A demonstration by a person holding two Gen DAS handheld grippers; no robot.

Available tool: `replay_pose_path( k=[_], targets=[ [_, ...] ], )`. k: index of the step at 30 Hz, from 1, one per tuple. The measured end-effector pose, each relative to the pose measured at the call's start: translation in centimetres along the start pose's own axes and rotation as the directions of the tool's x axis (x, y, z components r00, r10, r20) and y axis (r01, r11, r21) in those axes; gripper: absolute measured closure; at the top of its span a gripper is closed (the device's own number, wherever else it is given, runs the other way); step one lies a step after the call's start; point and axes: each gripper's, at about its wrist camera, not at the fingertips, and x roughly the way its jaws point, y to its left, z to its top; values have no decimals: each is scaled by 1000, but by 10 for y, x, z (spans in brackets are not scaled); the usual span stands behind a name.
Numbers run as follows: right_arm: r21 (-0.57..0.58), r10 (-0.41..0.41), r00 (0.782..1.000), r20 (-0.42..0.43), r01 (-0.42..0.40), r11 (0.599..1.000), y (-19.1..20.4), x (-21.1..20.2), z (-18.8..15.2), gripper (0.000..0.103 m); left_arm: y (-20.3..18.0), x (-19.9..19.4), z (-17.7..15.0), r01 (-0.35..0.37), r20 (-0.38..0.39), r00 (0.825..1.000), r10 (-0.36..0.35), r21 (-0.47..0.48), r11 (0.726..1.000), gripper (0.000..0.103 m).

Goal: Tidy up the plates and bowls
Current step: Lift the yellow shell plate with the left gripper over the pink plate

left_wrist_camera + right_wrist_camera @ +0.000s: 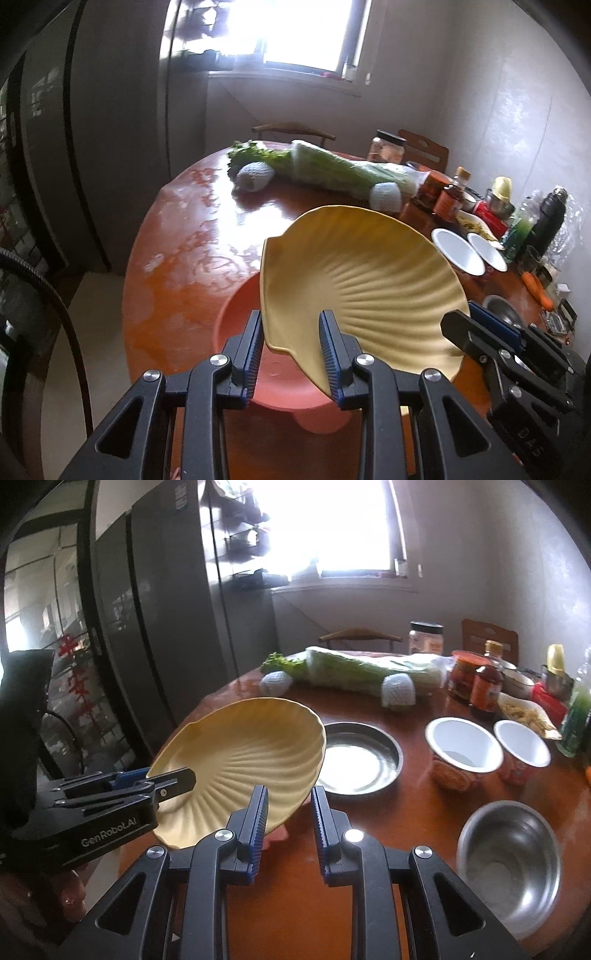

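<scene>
Plates half sorted, bowls untouched, by the look of it. Yellow scallop-shell plastic plate [354,273] is in the air, tilted, above the coral-pink plastic plate [236,317] that lies on the round reddish-brown wooden table [177,236] at the 6 o'clock edge. Left gripper [291,354] has its blue ribbed fingers spread either side of the yellow plate's near rim; left wrist view shows gaps at both pads, so it reads as released, not pinching. Right gripper [286,812] likewise has its fingers parted around the plate's right rim, plate edge between them, and contact is not clear; I would call it loose, but whether either one bears the weight I cannot tell. My judgement: step in hand is stacking yellow on pink; plate not yet seated. Left to do, right wrist view: shallow round steel dish [356,757] at table centre just beside the yellow plate, deep steel bowl [509,864] at 4 o'clock, two white-lined paper cup bowls [463,753] at 2 o'clock side by side, all separate, none nested. Clutter not part of the job: wrapped long cabbage [369,668] at 12 o'clock, jars and bottles [480,683] along 1 to 2 o'clock. Risk as I judge it: tilted plate could slide off the open fingers and miss the pink one.
</scene>
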Motion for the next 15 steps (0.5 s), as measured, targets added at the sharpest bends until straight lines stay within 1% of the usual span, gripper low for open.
replay_pose_path(
  k=[3,11,15],
  targets=[
    [-4,6,1000,-15,-6,1000,8,10,0,79,9,8,-2,-9,-17,1000,8,-14,1000,72],
    [5,12,998,-65,-12,1000,14,33,-9,79,23,25,-8,-26,-49,998,24,-33,999,72],
    [2,19,996,-89,-19,1000,18,41,-15,78,26,31,-10,-50,-54,997,49,-31,998,72]
  ],
)
